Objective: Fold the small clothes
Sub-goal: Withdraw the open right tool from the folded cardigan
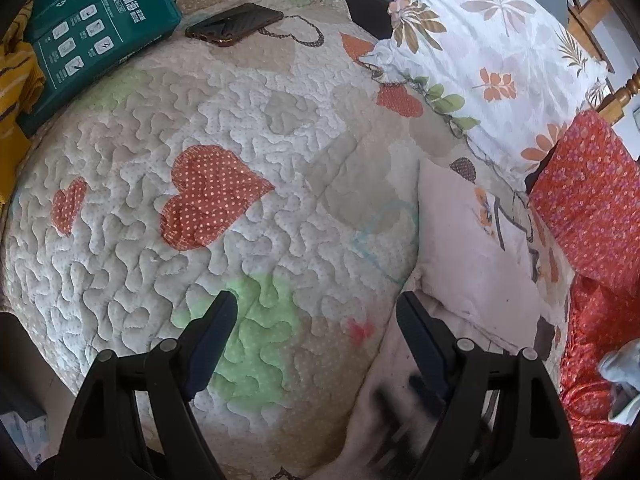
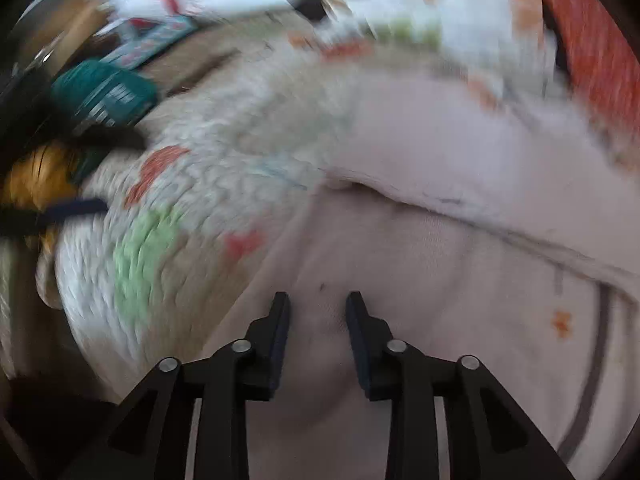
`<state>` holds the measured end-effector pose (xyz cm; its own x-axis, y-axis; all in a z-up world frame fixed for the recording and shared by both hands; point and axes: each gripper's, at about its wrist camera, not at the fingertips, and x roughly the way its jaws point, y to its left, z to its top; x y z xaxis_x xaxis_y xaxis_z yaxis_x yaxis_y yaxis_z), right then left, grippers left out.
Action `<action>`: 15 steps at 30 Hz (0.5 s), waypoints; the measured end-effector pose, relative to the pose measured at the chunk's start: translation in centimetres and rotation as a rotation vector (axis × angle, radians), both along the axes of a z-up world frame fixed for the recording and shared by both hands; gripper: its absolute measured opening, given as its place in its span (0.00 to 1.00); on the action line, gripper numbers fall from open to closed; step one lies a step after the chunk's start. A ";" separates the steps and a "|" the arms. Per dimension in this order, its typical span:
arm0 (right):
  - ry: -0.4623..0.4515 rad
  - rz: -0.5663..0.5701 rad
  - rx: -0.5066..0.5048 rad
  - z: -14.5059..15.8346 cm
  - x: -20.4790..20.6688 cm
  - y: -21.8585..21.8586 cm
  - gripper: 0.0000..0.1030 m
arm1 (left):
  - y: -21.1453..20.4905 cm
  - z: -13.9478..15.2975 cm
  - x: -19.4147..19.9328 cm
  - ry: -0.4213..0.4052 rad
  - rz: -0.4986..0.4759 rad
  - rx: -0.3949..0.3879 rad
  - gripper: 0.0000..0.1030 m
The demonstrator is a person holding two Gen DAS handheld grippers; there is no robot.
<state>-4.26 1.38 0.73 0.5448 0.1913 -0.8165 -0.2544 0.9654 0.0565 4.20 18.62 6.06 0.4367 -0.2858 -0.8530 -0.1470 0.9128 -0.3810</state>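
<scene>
A small pale pink garment point(image 1: 472, 256) with a printed picture lies partly folded on the quilted bed cover point(image 1: 248, 152), at the right of the left wrist view. My left gripper point(image 1: 316, 304) is open and empty above the quilt, its right finger at the garment's left edge. A blurred dark shape, my right gripper point(image 1: 404, 412), shows over the garment at the bottom. In the blurred right wrist view, my right gripper point(image 2: 318, 304) is open just above the pink garment point(image 2: 460, 280), whose upper part is folded over. My left gripper's finger point(image 2: 68, 210) shows at the far left.
A green package point(image 1: 96, 36) and a dark phone point(image 1: 236, 24) lie at the quilt's far left. A floral pillow point(image 1: 500, 60) and red patterned cloth point(image 1: 592, 208) lie to the right. A yellow cloth point(image 1: 12, 92) is at the left edge.
</scene>
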 end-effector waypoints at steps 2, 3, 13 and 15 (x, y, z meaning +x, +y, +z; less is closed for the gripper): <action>-0.014 0.039 -0.015 0.0 -2.4 0.6 0.51 | -0.4 -0.2 -0.1 0.003 -0.008 0.004 0.78; -0.008 0.051 -0.006 -0.1 -3.2 0.5 0.54 | -0.7 -0.3 -0.1 0.004 -0.013 0.010 0.78; -0.066 -0.029 -0.022 3.3 -9.8 -7.0 0.58 | -7.9 -2.1 -2.9 -0.038 -0.185 0.108 0.78; -0.062 -0.105 -0.078 3.3 -9.2 -10.1 0.58 | -9.8 -2.8 -3.6 -0.041 -0.241 0.124 0.78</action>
<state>-13.49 -8.75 4.02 0.6085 0.0676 -0.7907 -0.1525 0.9878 -0.0328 0.64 8.78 3.23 0.4039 -0.2804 -0.8708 0.0939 0.9595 -0.2655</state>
